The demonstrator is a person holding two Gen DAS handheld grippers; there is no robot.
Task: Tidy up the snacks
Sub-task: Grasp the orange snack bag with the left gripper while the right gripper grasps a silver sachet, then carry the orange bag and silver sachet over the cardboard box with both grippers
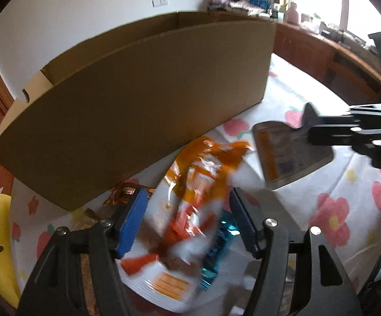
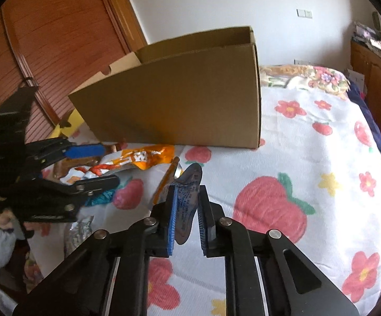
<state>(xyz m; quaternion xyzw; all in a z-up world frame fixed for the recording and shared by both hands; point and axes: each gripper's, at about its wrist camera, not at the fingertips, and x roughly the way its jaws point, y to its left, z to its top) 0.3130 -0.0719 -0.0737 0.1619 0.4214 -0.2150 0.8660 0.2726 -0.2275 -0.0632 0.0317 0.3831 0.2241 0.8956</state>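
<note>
Here the right gripper [image 2: 186,210] was clamped on a flat silver snack packet [image 1: 290,152] lifted clear of the floral bedspread [image 2: 295,137], while the left gripper [image 1: 187,221] hung with jaws apart over the orange-and-white snack bag [image 1: 190,197], so the next move likely called for carrying the packet over the cardboard box [image 2: 190,100] rim.

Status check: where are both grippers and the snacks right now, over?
Right gripper shut on a small silver packet, lifted off the bedspread. Left gripper open over orange-and-white snack bag, not gripping. Cardboard box just behind, path clear.
</note>
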